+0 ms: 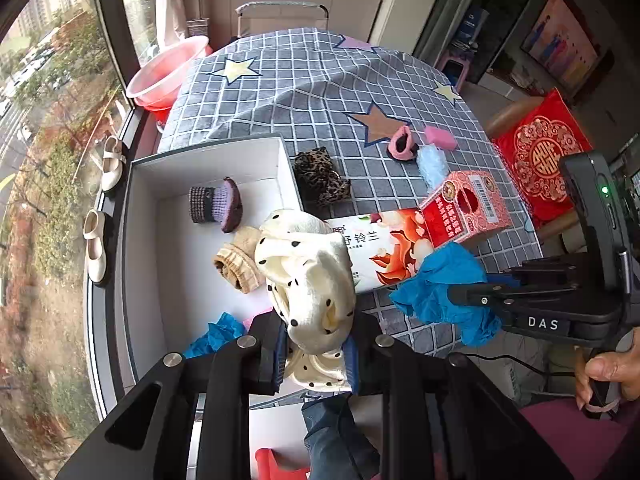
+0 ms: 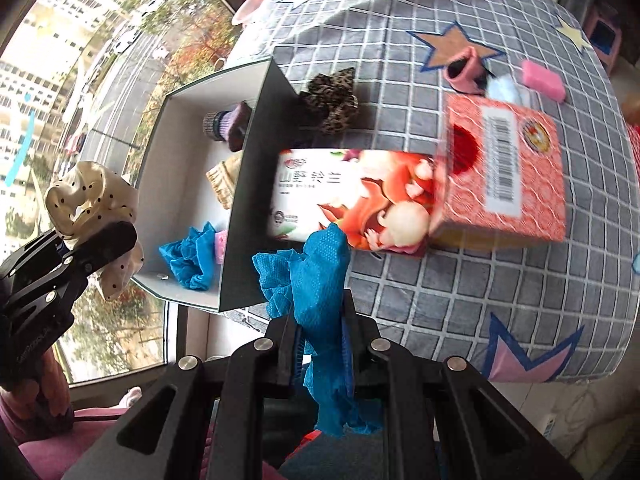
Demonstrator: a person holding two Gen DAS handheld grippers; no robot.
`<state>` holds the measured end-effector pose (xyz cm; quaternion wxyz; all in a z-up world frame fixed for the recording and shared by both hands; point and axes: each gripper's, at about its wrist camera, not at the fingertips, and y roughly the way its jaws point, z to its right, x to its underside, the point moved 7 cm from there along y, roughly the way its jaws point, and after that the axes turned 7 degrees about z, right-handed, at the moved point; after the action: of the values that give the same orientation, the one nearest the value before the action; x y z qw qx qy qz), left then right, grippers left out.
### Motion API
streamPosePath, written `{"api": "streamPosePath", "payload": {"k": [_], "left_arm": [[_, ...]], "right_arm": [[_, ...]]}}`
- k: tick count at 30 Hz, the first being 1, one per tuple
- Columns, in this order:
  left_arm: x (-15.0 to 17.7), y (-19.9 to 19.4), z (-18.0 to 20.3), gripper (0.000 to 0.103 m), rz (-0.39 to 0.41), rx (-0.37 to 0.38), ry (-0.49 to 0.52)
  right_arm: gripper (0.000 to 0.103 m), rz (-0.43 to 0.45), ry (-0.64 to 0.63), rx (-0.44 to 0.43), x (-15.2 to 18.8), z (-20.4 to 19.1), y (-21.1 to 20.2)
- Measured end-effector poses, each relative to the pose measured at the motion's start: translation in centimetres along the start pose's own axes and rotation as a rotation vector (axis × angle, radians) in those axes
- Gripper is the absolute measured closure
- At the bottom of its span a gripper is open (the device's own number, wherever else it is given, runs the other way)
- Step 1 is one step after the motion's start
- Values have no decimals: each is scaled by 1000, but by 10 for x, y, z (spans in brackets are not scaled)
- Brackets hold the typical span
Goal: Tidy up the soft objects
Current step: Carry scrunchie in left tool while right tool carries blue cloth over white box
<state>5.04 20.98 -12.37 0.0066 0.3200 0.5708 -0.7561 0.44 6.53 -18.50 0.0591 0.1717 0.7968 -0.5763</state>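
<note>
A round table under a grey checked, star-patterned cloth is carrying an open white cardboard box, a leopard-print fabric piece (crumpled), a red carton and a pink sponge block.

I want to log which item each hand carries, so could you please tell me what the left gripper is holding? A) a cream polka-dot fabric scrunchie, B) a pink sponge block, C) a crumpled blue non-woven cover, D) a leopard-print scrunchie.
A: the left gripper is shut on the cream polka-dot fabric scrunchie, while the crumpled blue non-woven cover sits in the right gripper.
</note>
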Motion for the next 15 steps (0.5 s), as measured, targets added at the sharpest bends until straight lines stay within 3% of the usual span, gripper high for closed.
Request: {"api": "streamPosePath", "payload": {"k": [15], "left_arm": [[9,-10,-59,78,47,-83,-193]], "right_arm": [[86,-2,-164,-45,-40,-60,3]]}}
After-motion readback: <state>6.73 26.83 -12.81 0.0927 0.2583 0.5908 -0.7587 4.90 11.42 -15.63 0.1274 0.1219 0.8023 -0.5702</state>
